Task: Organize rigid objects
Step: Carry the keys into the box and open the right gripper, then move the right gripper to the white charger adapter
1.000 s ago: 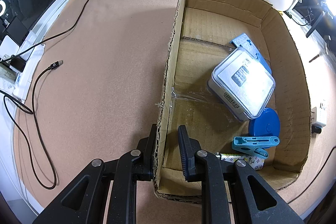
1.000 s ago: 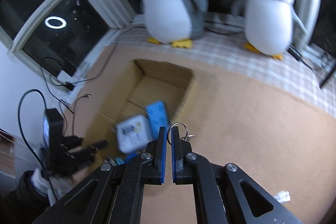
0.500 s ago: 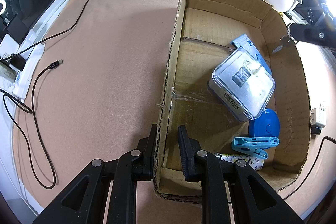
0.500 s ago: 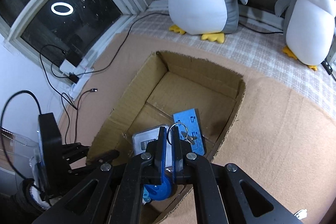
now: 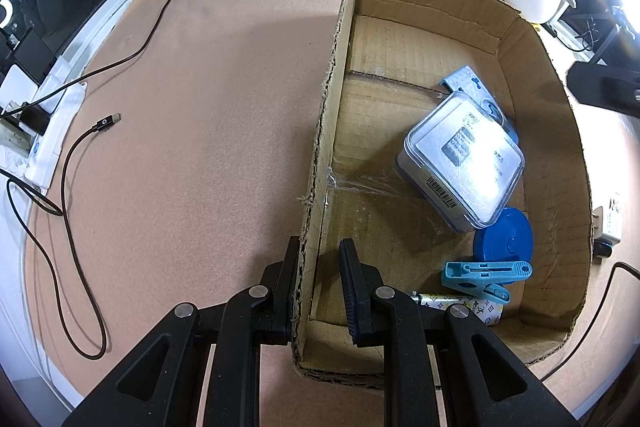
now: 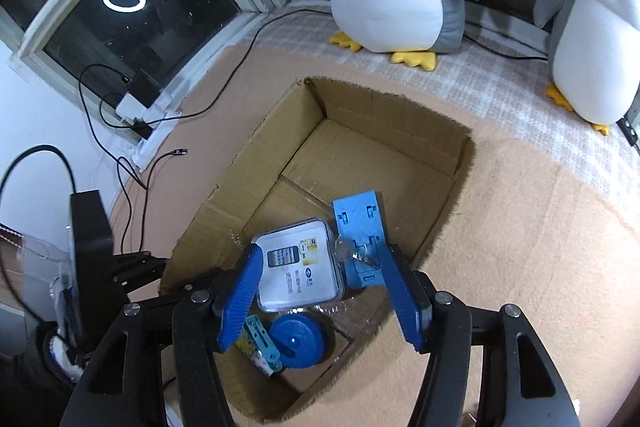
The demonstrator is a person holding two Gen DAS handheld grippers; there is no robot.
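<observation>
Your left gripper (image 5: 316, 291) pinches the cardboard box (image 5: 340, 39) wall to steady it. Your right gripper (image 6: 320, 291) has just been opening, empty; the key ring (image 6: 354, 251) lies at one o'clock on the blue plate (image 6: 360, 227).

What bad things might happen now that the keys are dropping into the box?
The small metal key ring, just freed as the right hand-held gripper opened its jaws, may bounce off the clear plastic case or slip under the blue flat card. The left hand-held gripper pinches only the thin torn wall of the brown cardboard box, so that wall could bend or tear.
</observation>
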